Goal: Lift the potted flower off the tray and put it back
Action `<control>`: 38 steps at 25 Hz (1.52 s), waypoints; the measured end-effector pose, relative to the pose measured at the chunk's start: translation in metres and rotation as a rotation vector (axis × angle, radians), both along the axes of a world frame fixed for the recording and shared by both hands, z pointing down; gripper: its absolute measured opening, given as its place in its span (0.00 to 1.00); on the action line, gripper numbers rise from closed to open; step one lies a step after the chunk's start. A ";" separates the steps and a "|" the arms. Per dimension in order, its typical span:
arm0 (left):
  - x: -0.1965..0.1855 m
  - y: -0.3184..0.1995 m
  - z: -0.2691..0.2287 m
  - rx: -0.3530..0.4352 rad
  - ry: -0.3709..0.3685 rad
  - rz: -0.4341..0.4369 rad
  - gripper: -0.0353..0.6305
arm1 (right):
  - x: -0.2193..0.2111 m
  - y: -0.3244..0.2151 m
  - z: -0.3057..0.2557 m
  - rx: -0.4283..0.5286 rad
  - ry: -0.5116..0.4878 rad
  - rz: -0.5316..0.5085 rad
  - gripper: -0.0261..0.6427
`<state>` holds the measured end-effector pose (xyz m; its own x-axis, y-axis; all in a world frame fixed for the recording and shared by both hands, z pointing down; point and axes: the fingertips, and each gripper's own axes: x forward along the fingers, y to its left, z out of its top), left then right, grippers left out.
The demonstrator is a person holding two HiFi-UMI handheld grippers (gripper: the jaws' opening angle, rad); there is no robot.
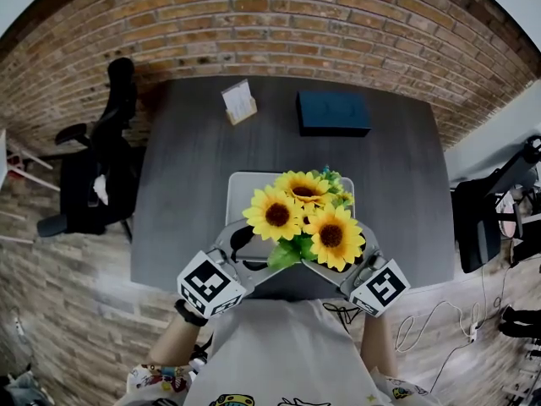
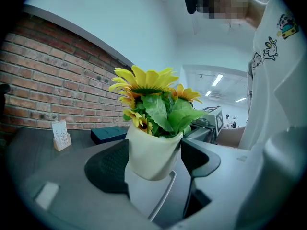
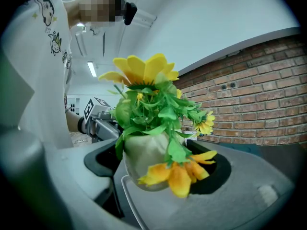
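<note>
The cream pot of yellow sunflowers (image 2: 151,155) hangs just above the pale grey rectangular tray (image 1: 241,184), at the near edge of the dark grey table (image 1: 186,142). The left gripper (image 1: 239,244) clamps it between wide-spread jaws. The right gripper (image 1: 359,256) seems to as well, though a drooping bloom (image 3: 180,174) hides one pad.

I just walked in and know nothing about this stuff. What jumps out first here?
A bunch of bright yellow sunflowers in a pale pot, held between the left gripper and right gripper just above a grey tray, right in front of the person. Beyond the dark table runs a red brick wall.
</note>
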<state>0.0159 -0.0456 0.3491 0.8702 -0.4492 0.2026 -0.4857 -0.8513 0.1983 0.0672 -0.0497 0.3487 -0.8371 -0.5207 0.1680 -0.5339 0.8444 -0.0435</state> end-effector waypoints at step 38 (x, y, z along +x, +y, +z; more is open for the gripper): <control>0.016 -0.062 0.040 -0.092 -0.029 -0.029 0.58 | 0.014 -0.063 0.040 -0.059 0.029 -0.042 0.66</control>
